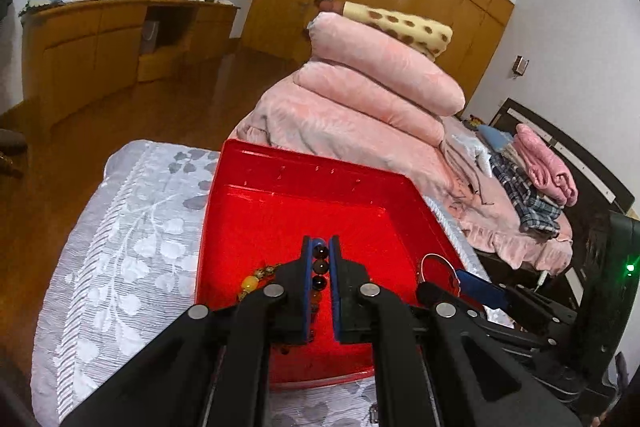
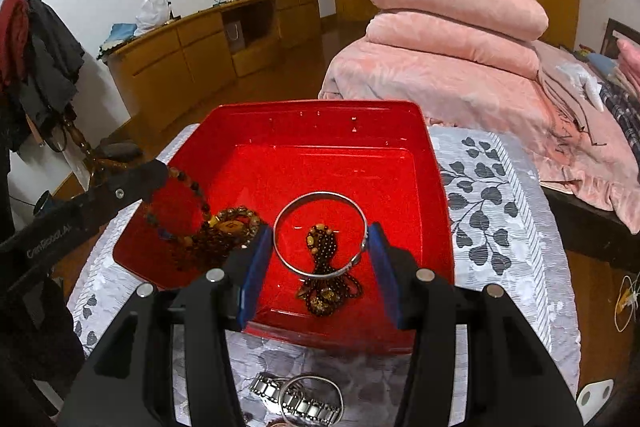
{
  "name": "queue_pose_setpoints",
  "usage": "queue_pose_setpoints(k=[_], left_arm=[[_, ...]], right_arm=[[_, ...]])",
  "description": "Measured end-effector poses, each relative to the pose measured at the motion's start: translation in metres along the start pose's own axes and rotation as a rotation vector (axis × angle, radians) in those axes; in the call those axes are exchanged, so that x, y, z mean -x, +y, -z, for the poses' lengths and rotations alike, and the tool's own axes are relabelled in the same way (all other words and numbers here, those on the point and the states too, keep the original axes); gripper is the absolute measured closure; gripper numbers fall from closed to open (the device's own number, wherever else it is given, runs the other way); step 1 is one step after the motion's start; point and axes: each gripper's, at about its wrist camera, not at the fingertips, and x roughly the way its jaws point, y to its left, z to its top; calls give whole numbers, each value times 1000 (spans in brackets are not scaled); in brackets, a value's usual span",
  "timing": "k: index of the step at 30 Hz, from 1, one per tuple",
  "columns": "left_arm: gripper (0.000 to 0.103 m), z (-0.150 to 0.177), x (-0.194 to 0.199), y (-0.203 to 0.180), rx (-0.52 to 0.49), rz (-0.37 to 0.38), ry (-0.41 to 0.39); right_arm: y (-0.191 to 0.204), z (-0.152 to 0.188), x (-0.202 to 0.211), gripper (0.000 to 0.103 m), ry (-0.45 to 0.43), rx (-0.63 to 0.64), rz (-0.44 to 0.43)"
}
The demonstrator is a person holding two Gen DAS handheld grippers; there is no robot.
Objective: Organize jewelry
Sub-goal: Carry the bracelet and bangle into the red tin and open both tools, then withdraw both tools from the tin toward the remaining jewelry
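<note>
Two sets of tongs are over the red tray (image 2: 400, 163) right now, and both are carrying jewelry, so I read this as the drop-off stage. My left tongs (image 1: 321, 267) are clamped nearly shut on a beaded bracelet (image 1: 320, 265): dark round beads sit in a row between the blue pads, and the rest of the strand, w/ a yellow bead, hangs off to the left side. In the right wrist view the same strand loops down from the left tongs' tip toward a heap of amber-brown beads (image 2: 230, 227) already lying in the tray's left part. I think it's gripped by a short run of beads so the loop hangs free and can be lowered onto that heap w/o snagging. My right tongs (image 2: 318, 267) stand about half open around a silver bangle (image 2: 320, 233); its right rim touches the right pad, but on the left I can't tell if the pad presses it or just sits beside it. The bangle lies tilted above a dark beaded necklace (image 2: 326, 267) on the tray floor, near the front wall. Tray sits on a worktop w/ a white leaf-pattern cloth (image 2: 492, 211). More pcs, a metal link band (image 2: 296, 401) and a thin ring, wait on the cloth just in front of the tray, below the right tongs.
</note>
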Motion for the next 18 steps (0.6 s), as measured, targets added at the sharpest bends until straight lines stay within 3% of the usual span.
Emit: queue_pose_setpoints(k=[1, 2, 3, 8, 14, 18], left_arm=[[93, 0, -1, 1, 0, -8, 8], [80, 1, -3, 2, 3, -19, 17], [64, 1, -3, 3, 8, -25, 21], [61, 3, 5, 5, 24, -42, 7], [33, 16, 34, 1, -18, -61, -48], [26, 33, 52, 1, -34, -63, -55]], right_arm=[[0, 1, -1, 53, 3, 1, 3], [-1, 1, -1, 39, 0, -2, 11], [-2, 1, 0, 32, -10, -5, 21], [-5, 5, 17, 33, -59, -16, 15], [-9, 25, 46, 33, -117, -24, 10], [-12, 47, 64, 33, -125, -35, -3]])
